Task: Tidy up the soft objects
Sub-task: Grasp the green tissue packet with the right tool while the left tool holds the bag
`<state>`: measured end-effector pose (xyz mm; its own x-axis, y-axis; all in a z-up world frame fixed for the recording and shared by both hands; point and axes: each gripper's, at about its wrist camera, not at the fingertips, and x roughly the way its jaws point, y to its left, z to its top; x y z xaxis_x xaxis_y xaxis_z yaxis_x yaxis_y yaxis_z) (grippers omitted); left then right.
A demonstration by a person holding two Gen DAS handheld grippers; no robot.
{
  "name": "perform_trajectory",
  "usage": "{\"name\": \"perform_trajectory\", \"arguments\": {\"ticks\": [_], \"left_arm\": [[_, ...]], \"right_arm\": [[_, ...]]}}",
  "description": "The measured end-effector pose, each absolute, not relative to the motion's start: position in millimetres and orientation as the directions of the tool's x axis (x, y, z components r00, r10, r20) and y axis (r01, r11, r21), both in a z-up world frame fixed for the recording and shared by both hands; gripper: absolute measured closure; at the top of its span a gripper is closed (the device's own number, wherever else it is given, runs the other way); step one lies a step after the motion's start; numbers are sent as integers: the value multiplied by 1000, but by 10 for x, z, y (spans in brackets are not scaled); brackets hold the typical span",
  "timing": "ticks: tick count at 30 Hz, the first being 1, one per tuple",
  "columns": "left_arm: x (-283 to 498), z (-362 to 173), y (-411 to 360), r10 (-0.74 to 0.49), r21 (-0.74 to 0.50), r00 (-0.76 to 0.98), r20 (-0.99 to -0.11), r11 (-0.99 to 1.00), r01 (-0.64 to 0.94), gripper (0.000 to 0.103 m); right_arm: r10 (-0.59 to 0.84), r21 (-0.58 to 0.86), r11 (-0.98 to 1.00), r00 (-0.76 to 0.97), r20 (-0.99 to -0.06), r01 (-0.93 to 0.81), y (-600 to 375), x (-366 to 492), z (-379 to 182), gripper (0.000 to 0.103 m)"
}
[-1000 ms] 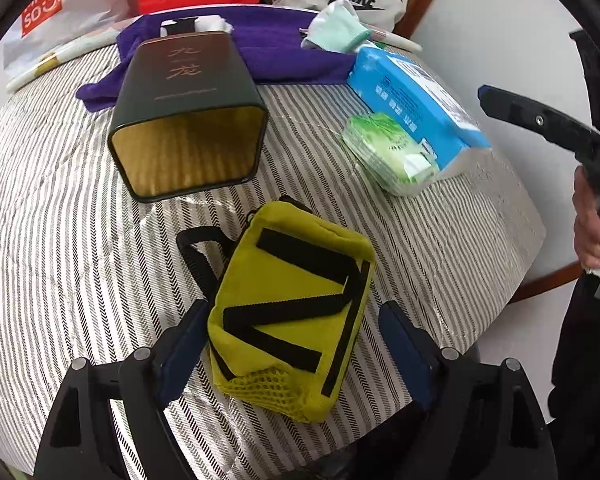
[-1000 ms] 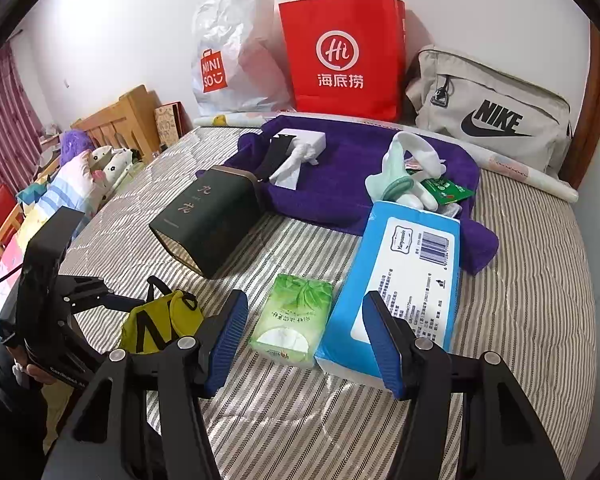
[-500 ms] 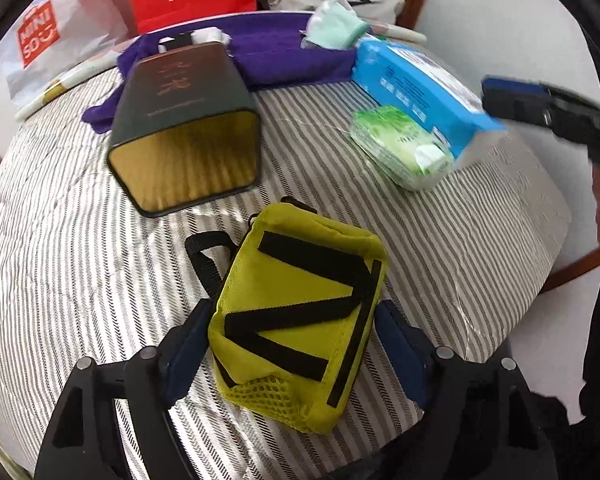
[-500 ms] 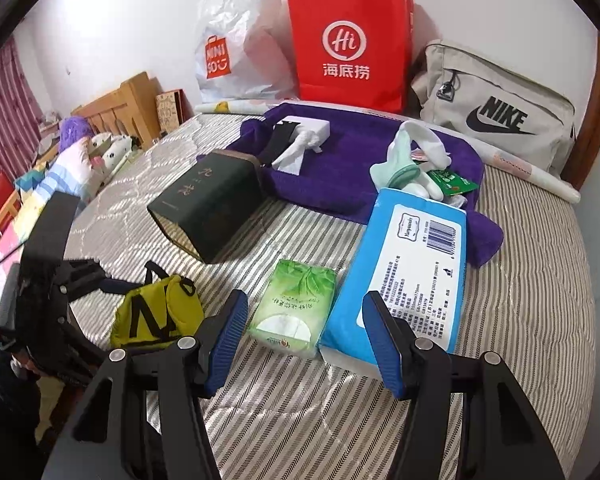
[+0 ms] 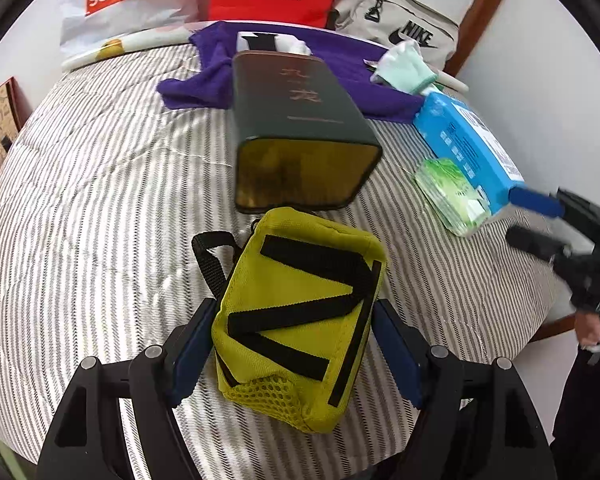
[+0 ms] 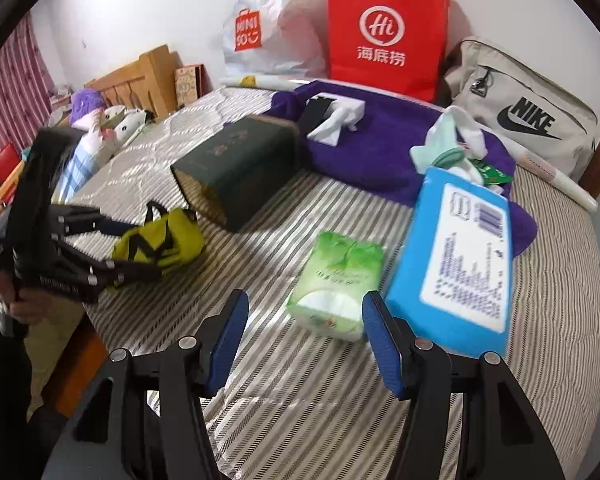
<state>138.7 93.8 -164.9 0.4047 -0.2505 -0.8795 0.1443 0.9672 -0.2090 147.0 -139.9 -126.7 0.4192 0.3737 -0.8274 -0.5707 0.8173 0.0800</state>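
A yellow pouch (image 5: 300,312) with black straps sits between the fingers of my left gripper (image 5: 294,308), whose blue pads press on both its sides. The pouch's far end reaches the open mouth of a dark green box (image 5: 300,120) lying on its side. The right wrist view shows the same grip from the side: left gripper (image 6: 144,248) on the pouch (image 6: 168,236) beside the box (image 6: 236,168). My right gripper (image 6: 305,304) stands open above the striped bedcover, with a green tissue pack (image 6: 336,280) just beyond its fingertips and a blue wipes pack (image 6: 460,264) to its right.
A purple towel (image 6: 388,140) at the back carries a white tissue box (image 6: 336,116) and mint-and-white cloth items (image 6: 448,140). A red paper bag (image 6: 384,32), a white plastic bag (image 6: 268,28) and a grey sports bag (image 6: 520,116) line the wall. The bed edge (image 6: 96,340) drops off at the lower left.
My left gripper's jaws narrowed from standing apart to touching the yellow pouch, then moved with it toward the green box. My right gripper came lower and closer to the green tissue pack.
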Motion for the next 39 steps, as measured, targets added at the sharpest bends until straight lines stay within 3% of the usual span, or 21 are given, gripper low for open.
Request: {"name": "perform_trajectory", "arguments": {"ticks": [6, 13, 15, 20, 39], "left_arm": [[1353, -1649, 1030, -261, -227, 410, -874, 965, 132, 27], [1372, -1645, 1104, -259, -225, 411, -874, 966, 129, 27], [1375, -1650, 1112, -259, -226, 410, -874, 966, 129, 27], [1378, -1655, 1105, -255, -221, 409, -876, 967, 128, 27], [1219, -1595, 1044, -233, -217, 420, -877, 972, 86, 27]], "right_arm": [[305, -30, 792, 437, -846, -610, -1171, 1387, -1430, 55], [213, -125, 781, 450, -867, -612, -1055, 1426, -1630, 82], [197, -148, 775, 457, -867, -615, -1029, 1429, -1661, 82], [203, -163, 762, 470, -859, -627, -1018, 1380, -1637, 95], [343, 22, 765, 378, -860, -643, -1550, 868, -1474, 94]]}}
